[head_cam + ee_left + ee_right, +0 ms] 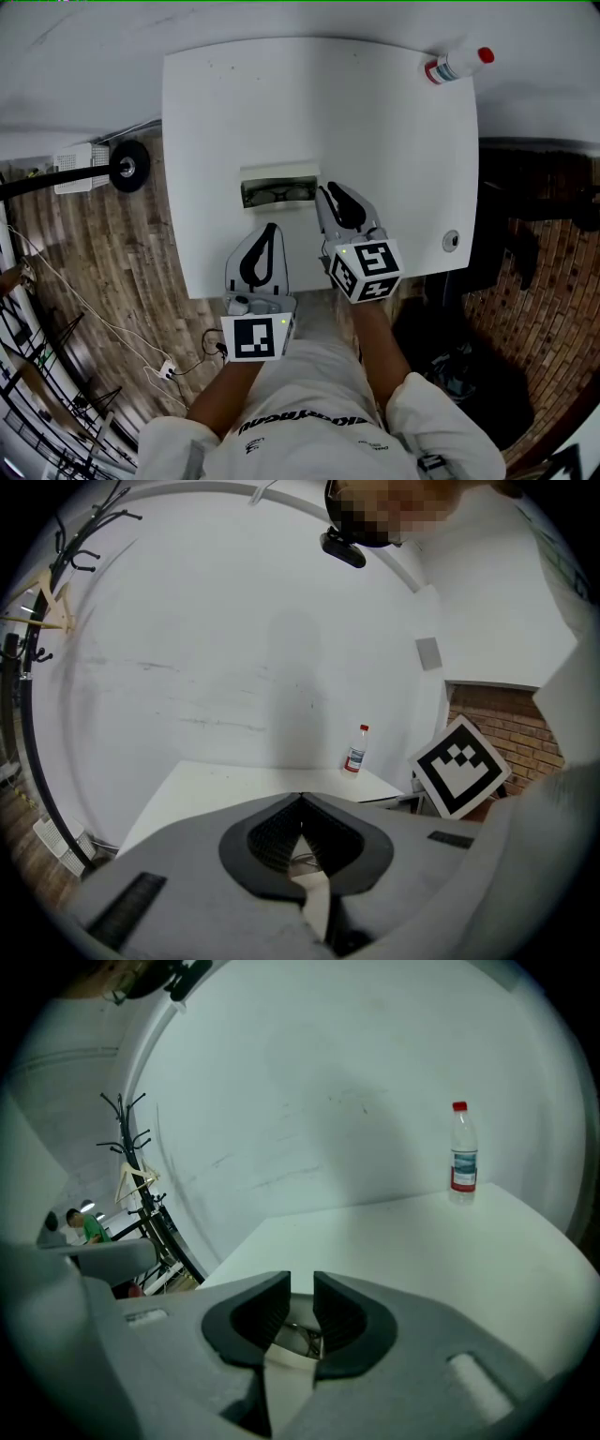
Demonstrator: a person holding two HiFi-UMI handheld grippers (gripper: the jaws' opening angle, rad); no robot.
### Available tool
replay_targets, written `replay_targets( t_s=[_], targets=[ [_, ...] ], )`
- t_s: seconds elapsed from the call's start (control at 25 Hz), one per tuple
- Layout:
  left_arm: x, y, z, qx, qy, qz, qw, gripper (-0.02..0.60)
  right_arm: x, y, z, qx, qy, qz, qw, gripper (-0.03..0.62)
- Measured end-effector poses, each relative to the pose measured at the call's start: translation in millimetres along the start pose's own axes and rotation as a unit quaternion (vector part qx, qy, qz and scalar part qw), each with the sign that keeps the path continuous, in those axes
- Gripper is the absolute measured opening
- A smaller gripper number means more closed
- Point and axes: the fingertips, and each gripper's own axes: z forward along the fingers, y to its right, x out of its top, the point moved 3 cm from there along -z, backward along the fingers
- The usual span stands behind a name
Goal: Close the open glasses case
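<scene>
The glasses case point(278, 187) lies open on the white table point(375, 122) near its front edge, with a pair of glasses inside it. My left gripper point(272, 227) hovers just in front of the case, tips pointing at it; in the left gripper view its jaws point(301, 799) meet at the tips and hold nothing. My right gripper point(325, 190) sits at the case's right end. Its jaws point(301, 1283) stand a narrow gap apart with nothing between them, and the glasses point(306, 1340) show below that gap.
A plastic bottle point(457, 64) with a red cap stands at the table's far right corner. A small round object point(451, 240) lies near the right edge. Left of the table a black wheel point(128, 166) and cables rest on the wooden floor.
</scene>
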Motion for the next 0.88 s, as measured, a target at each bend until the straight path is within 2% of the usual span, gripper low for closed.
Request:
replay_targets(
  t_s=[0.88],
  targets=[
    [-11.5,-3.4,5.3,-0.003,-0.009,-0.008,0.9999,-0.002,-15.6,18.2,33.6,0.007,-0.028,0.045,0.999,0.068]
  ],
)
